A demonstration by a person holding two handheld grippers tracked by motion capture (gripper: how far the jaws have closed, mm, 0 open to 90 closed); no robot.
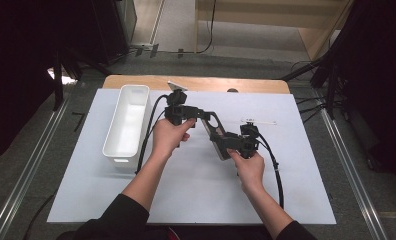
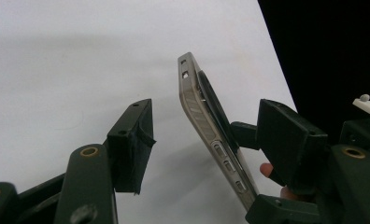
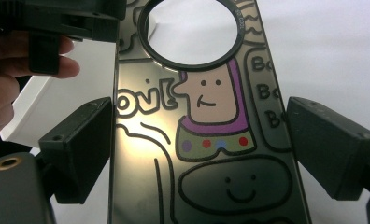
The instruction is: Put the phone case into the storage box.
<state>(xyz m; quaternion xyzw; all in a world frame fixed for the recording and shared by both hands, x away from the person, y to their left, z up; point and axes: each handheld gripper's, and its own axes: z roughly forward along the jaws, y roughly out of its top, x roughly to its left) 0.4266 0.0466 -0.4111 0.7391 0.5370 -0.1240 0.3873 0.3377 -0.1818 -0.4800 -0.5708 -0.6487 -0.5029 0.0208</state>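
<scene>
Right gripper [image 3: 202, 140], jaws clenched on the edges of a glossy translucent phone case [image 3: 206, 154] with cartoon print and round camera cutout, held above the white mat [image 1: 196, 195]. Left gripper [image 2: 211, 140], released, brackets its far end. White oblong plastic bin [image 1: 127, 125] stands at left.

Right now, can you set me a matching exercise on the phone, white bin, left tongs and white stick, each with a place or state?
1 phone
2 white bin
3 left tongs
4 white stick

A lying on the sheet, far right
B clamped in the right tongs
C open, jaws either side of the phone
D standing near the sheet's left edge

Pairs: 1-B, 2-D, 3-C, 4-A
</scene>
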